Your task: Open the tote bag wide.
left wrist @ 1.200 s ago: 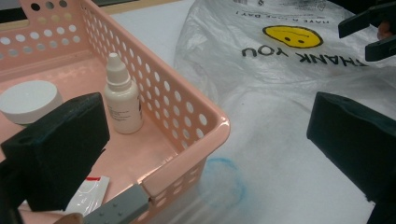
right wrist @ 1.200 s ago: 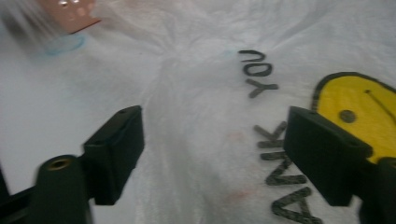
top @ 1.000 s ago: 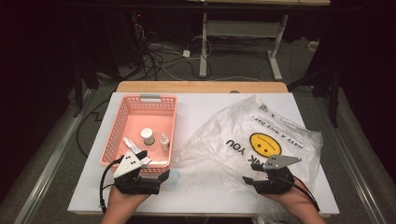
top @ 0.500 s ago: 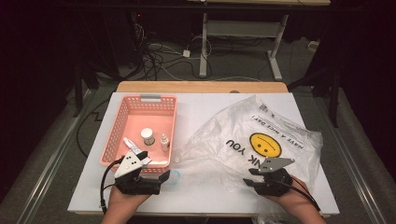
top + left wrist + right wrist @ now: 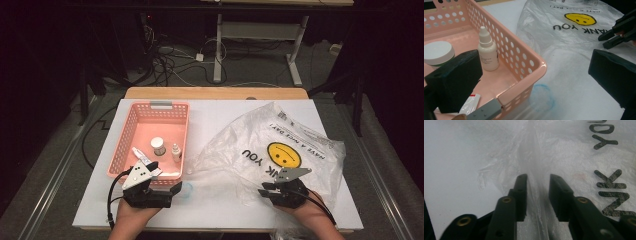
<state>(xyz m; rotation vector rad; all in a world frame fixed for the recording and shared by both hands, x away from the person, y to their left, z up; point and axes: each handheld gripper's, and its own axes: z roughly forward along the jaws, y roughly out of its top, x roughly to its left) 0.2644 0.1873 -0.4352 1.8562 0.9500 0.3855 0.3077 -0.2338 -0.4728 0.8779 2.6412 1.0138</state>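
A pink basket [image 5: 122,145] [image 5: 524,47] sits on the left of the white table [image 5: 215,115]. It holds a white jar [image 5: 158,145] [image 5: 437,52], a small dropper bottle [image 5: 176,151] [image 5: 487,52] and a white sachet [image 5: 139,154] [image 5: 470,103]. A clear plastic bag [image 5: 240,145] [image 5: 564,42] [image 5: 564,150] with a yellow smiley lies crumpled to the right. My left gripper [image 5: 160,186] [image 5: 534,72] is wide open, astride the basket's near right corner. My right gripper [image 5: 267,190] [image 5: 537,180] is open at the bag's near edge, with a raised fold of plastic between its jaws.
A faint blue ring [image 5: 186,189] [image 5: 541,96] is drawn on the table just right of the basket's near corner. Bare white tabletop stretches between the basket and the bag. Cables and desk legs lie on the dark floor beyond the table.
My right gripper swung a little left along the bag's near edge, then came back to the right. The left gripper only wavered slightly by the basket.
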